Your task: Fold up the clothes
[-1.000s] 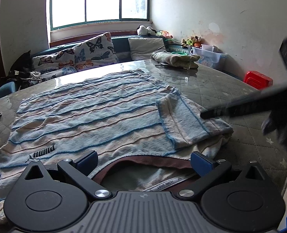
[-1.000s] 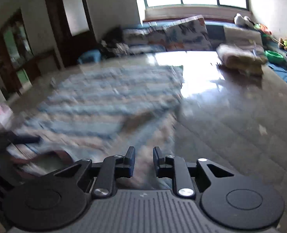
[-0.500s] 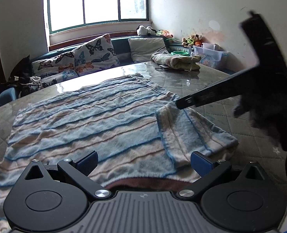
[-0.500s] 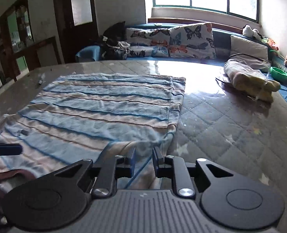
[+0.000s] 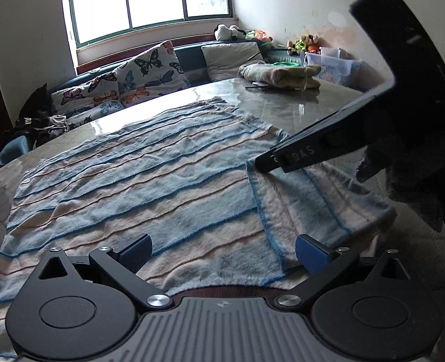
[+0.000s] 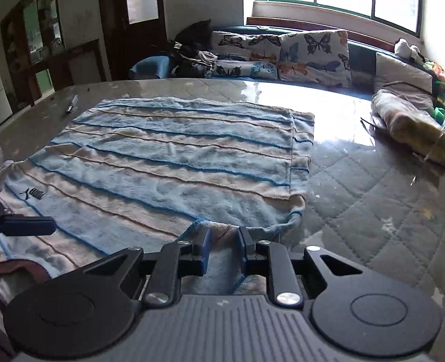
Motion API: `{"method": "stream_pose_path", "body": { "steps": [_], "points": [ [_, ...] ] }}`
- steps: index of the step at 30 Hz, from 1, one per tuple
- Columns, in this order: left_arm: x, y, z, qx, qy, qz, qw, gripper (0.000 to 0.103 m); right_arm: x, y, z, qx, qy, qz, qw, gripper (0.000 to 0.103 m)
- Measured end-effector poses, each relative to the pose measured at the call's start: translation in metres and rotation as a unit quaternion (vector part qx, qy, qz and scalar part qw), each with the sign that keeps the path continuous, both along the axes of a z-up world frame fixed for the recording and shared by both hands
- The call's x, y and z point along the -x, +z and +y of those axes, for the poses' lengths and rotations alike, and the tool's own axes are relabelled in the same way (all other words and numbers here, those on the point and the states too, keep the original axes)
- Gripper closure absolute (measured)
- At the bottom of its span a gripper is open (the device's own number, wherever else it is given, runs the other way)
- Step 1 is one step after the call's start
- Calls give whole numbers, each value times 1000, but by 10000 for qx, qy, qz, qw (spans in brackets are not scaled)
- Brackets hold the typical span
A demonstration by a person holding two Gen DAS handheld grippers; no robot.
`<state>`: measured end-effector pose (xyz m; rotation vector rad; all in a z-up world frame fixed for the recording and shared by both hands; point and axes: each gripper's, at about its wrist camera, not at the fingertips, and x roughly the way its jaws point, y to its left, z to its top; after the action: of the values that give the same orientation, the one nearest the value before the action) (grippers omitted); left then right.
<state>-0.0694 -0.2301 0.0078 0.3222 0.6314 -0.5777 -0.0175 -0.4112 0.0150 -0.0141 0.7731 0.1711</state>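
The left claw (image 5: pixel 224 255) points downward with its blue-padded fingers (image 5: pixel 135 249) spread wide apart and nothing pinched between them. The right claw (image 6: pixel 222 249) also tilts down, its two fingers drawn close together with only a narrow gap. Seen from the left wrist, it reaches in from the right, gripped by a dark-gloved hand (image 5: pixel 415 181).

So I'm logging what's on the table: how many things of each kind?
Garments spread flat: 1, blue and beige striped fleece top
Folded piles: 1, yellowish folded fabric bundle
Pens: 1, small dark pen
Total: 3
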Motion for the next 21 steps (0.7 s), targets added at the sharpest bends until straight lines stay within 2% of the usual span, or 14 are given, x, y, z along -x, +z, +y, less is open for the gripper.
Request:
{"method": "stream_pose_path", "body": {
  "steps": [6, 12, 16, 21],
  "points": [
    [2, -1, 2, 1, -13, -33, 10000, 0, 29, 17, -8, -58, 13, -72, 10000, 84],
    [9, 3, 12, 81, 89, -69, 9999, 0, 79, 9, -6, 60, 90, 177, 9998, 84],
    [14, 12, 30, 210, 309, -97, 9993, 0, 101, 8, 2, 228, 108, 83, 9996, 78],
    [20, 23, 69, 419, 861, -157, 9953, 0, 98, 13, 9, 67, 102, -127, 9998, 77]
  ]
}}
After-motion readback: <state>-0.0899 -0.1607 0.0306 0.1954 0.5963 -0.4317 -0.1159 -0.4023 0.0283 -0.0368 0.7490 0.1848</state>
